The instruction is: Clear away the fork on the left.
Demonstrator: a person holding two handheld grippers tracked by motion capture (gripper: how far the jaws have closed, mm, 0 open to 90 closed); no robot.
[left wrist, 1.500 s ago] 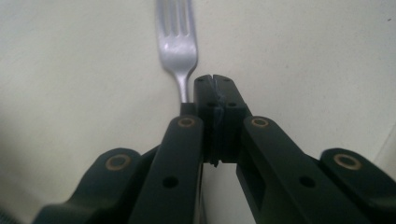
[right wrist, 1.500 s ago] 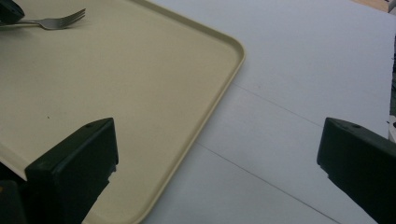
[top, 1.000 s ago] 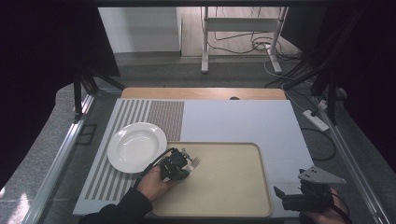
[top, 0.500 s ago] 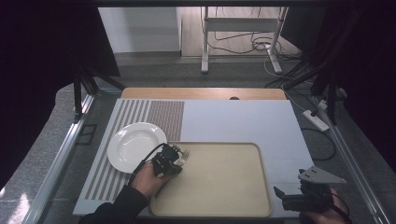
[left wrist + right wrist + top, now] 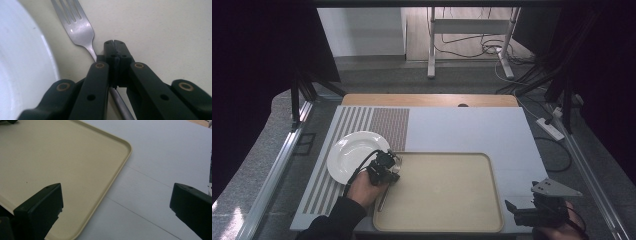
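Beige tray (image 5: 447, 200), left gripper (image 5: 115, 47) clamping fork (image 5: 77, 27)

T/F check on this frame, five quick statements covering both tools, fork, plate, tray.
1. The left tool is clamped on the fork. True; its jaws are shut on the fork's neck.
2. The right tool holds a spoon. False; its jaws stand wide apart with nothing between them.
3. The white plate sits on the tray. False; it rests on the striped mat, left of the tray.
4. The fork's tines point away from the left tool. True.
5. The right tool hovers over the plate. False; it is at the tray's near right corner.
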